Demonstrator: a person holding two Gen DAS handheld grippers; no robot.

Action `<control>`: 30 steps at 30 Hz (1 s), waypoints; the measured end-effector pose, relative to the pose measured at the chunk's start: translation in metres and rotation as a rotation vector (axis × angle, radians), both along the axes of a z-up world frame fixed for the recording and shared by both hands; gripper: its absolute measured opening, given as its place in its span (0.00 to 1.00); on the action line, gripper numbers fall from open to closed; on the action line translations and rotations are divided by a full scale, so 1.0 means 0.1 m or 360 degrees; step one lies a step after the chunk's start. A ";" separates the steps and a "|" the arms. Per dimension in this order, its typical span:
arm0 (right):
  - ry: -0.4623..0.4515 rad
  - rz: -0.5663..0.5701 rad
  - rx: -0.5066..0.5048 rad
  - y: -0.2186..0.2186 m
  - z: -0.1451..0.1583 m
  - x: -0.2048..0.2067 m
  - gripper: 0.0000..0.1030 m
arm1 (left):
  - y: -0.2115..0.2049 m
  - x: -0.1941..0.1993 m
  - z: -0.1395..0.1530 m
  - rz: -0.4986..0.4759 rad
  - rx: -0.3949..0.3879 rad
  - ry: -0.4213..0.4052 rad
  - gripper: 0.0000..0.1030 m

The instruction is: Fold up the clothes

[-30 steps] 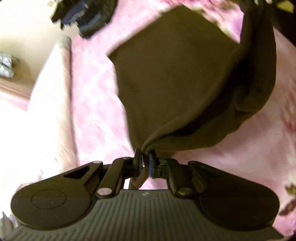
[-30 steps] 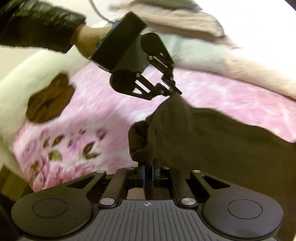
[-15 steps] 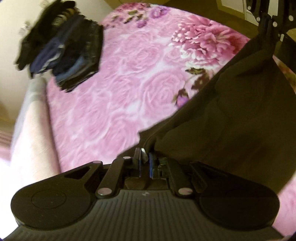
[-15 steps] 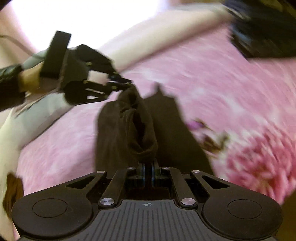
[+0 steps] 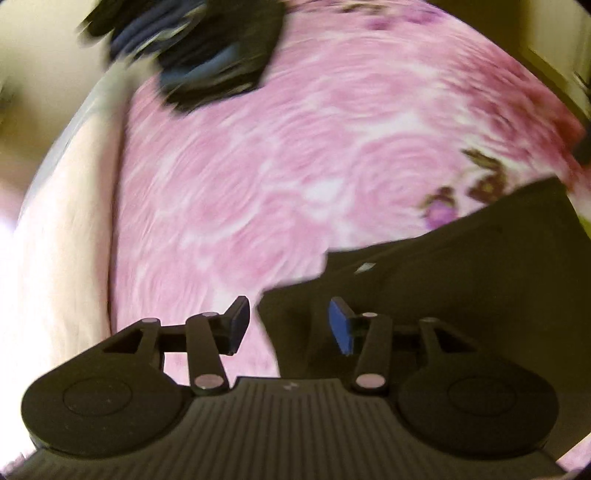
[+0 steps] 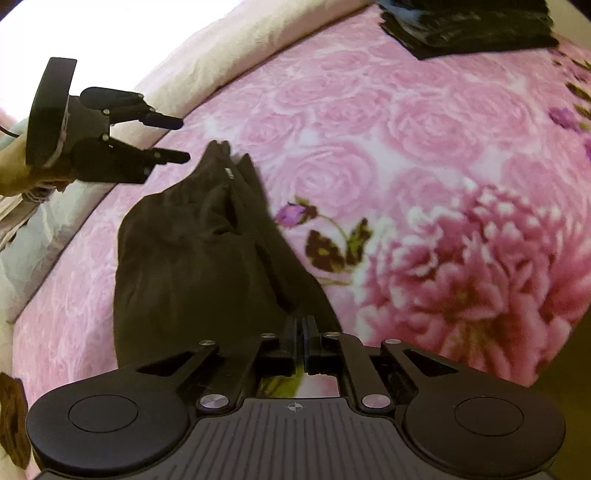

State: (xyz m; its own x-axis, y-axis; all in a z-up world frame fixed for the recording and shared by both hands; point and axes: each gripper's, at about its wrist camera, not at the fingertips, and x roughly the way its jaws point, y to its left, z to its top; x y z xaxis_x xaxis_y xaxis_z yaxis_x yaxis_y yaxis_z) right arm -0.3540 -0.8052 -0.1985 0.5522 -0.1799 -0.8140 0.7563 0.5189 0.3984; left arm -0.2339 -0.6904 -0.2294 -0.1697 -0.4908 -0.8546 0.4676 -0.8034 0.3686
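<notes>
A dark brown garment (image 6: 192,258) lies bunched on the pink floral bedspread (image 6: 406,147). My right gripper (image 6: 303,332) is shut on its near edge. My left gripper (image 5: 288,325) is open and empty, with the garment's corner (image 5: 443,295) lying under and beyond its right finger. In the right wrist view the left gripper (image 6: 177,138) hovers open just left of the garment's far tip, apart from it.
A stack of folded dark clothes (image 6: 469,26) sits at the far side of the bed; it also shows blurred in the left wrist view (image 5: 199,48). A cream pillow or bolster (image 6: 236,55) runs along the bed's far left edge. A brown cloth (image 6: 13,417) lies at the lower left.
My left gripper has opened and let go of the garment, which has dropped onto the bed. My right gripper has stayed shut on its edge.
</notes>
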 end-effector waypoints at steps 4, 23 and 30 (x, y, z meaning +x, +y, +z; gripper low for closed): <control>-0.0030 -0.0048 0.0009 0.03 -0.05 0.15 0.06 | 0.03 0.23 -0.04 0.0203 0.0107 0.0074 0.42; 0.0008 -0.0286 0.0102 0.11 -0.26 0.26 0.93 | 0.24 0.16 -0.46 0.0154 0.0291 0.0084 0.42; -0.0063 -0.0415 0.0263 -0.04 -0.54 0.26 0.37 | -0.02 0.26 -0.52 0.0256 0.0297 0.0079 0.47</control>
State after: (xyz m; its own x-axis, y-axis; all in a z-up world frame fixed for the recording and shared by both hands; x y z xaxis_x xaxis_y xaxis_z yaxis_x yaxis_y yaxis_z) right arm -0.3283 -0.8097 -0.2524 0.5367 -0.1868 -0.8228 0.8376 0.2355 0.4929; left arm -0.2079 -0.6928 -0.2810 -0.1465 -0.3496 -0.9254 0.6087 -0.7693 0.1942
